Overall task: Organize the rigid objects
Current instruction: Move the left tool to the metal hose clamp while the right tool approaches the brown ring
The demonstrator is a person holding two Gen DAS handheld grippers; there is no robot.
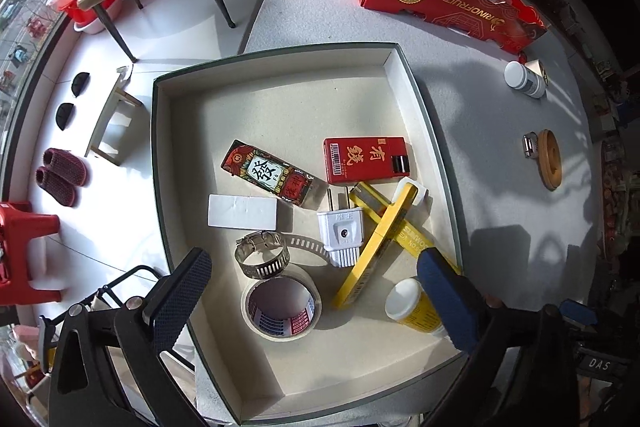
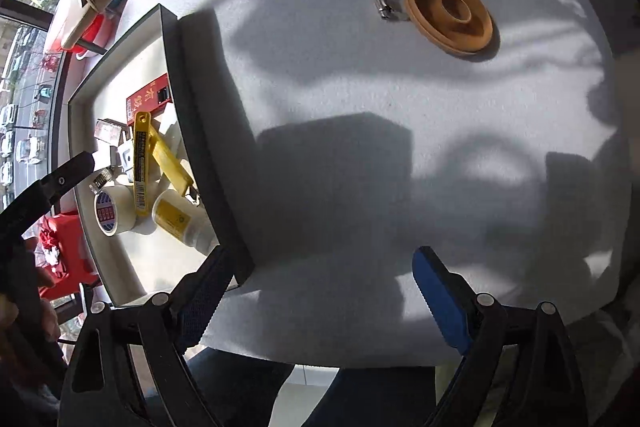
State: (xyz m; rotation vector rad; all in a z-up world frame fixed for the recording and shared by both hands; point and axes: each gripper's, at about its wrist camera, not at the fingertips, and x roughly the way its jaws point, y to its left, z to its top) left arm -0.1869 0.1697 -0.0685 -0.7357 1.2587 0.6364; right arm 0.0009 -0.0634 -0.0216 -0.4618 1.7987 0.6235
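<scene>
You're holding L tongs (image 1: pixel 316 291) spread over the tray (image 1: pixel 424 115), R tongs (image 2: pixel 320 291) spread, empty, over the counter (image 2: pixel 340 87).

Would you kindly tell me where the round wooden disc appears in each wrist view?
Left wrist: the wooden disc sits at the right edge on the table, outside the tray.
Right wrist: upper right of centre, on the table.
Shared landmark: the small metal hose clamp touching it.
</scene>
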